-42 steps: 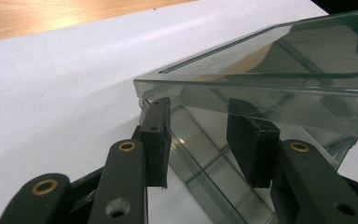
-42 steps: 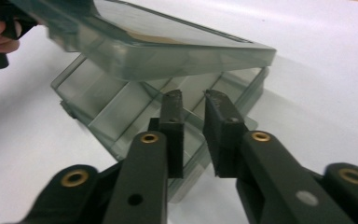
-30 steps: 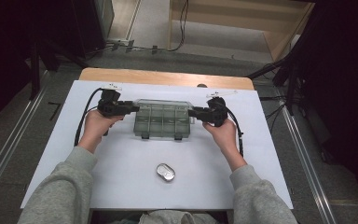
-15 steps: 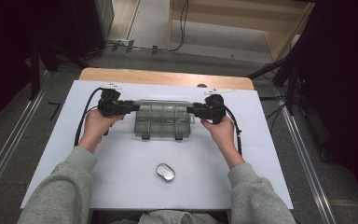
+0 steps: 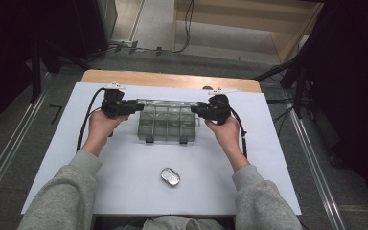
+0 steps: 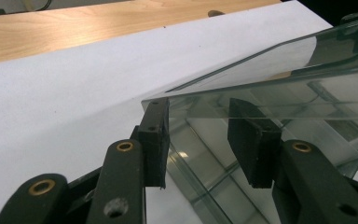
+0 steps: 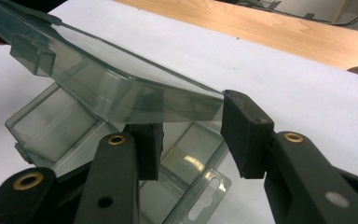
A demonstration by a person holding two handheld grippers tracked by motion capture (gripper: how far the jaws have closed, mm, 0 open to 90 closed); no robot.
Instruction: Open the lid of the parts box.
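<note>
Clear plastic compartment box (image 5: 166,125) sits mid-desk (image 5: 124,167) w/ lid (image 6: 270,74) half-raised, left tool (image 5: 135,106) and right tool (image 5: 195,110) each spread around a lid end, not clamped; light, thin, slippery, prob flexes, so grip lid edges at both ends.

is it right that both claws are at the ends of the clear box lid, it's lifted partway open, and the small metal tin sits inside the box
Not quite. The small metal tin lies on the white table, nearer the person than the clear box, as the high view shows. The rest holds: the left claw and right claw are at the ends of the partly raised lid.
</note>
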